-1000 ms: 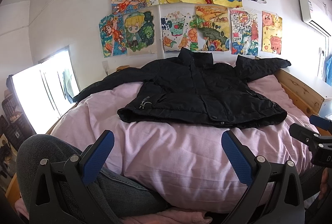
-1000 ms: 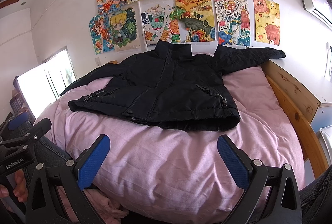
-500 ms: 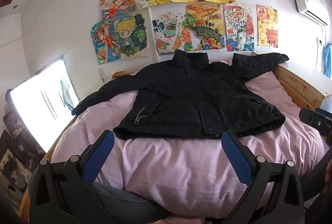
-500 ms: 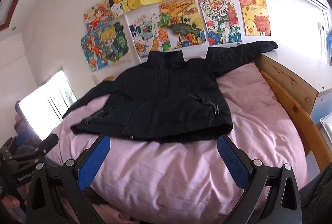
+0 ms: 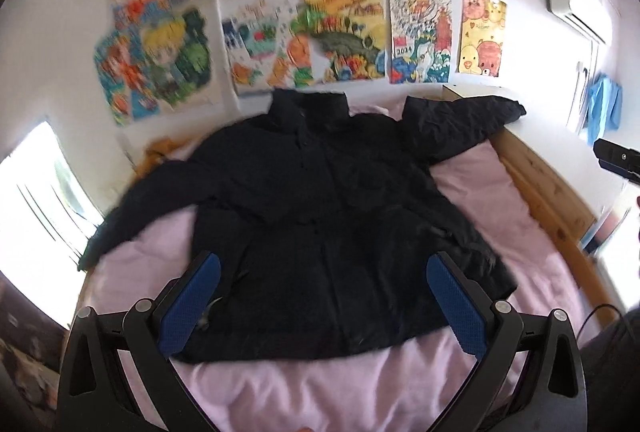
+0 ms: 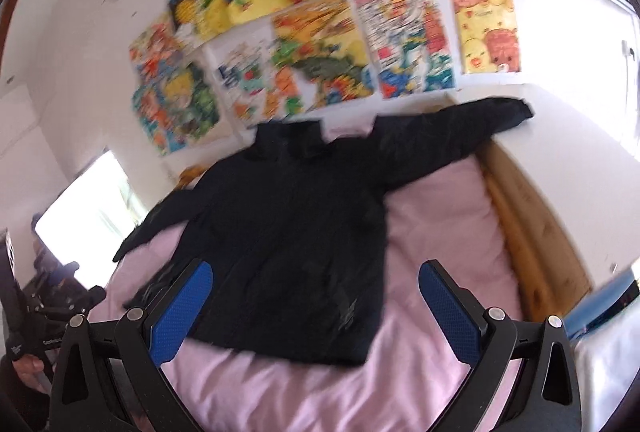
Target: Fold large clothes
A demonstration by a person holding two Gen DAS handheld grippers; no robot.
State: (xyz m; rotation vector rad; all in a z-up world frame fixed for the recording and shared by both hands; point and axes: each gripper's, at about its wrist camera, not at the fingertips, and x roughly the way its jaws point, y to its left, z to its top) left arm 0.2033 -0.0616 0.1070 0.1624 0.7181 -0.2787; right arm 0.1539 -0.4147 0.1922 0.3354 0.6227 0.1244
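Starting at the left tool: both blue-padded fingers stand wide apart with nothing between them, held above the near hem of the black jacket. The left pad overlaps the hem's left corner in this view; whether it touches the cloth cannot be determined. The right tool is likewise spread wide and holds nothing, its left pad lying over the hem's left corner and its right pad over bare bedding.

The jacket lies flat, front up, on the pink bedding of the bed, collar toward 12 o'clock against the wall. In the left wrist view one sleeve reaches out toward 2 o'clock, its cuff resting at the head corner of the wooden bed frame; the other sleeve runs toward 9 o'clock, to the edge of the bedding. The hem sits at 6 o'clock, nearest the tools.

Beyond the jacket, at 12 o'clock, coloured drawings cover the white wall. A bright window is at 9 o'clock, and an air conditioner is mounted high at 2 o'clock. Part of the right tool appears at the 3 o'clock edge of the left wrist view. Both views are motion-blurred, so fine detail on the jacket is unreadable.
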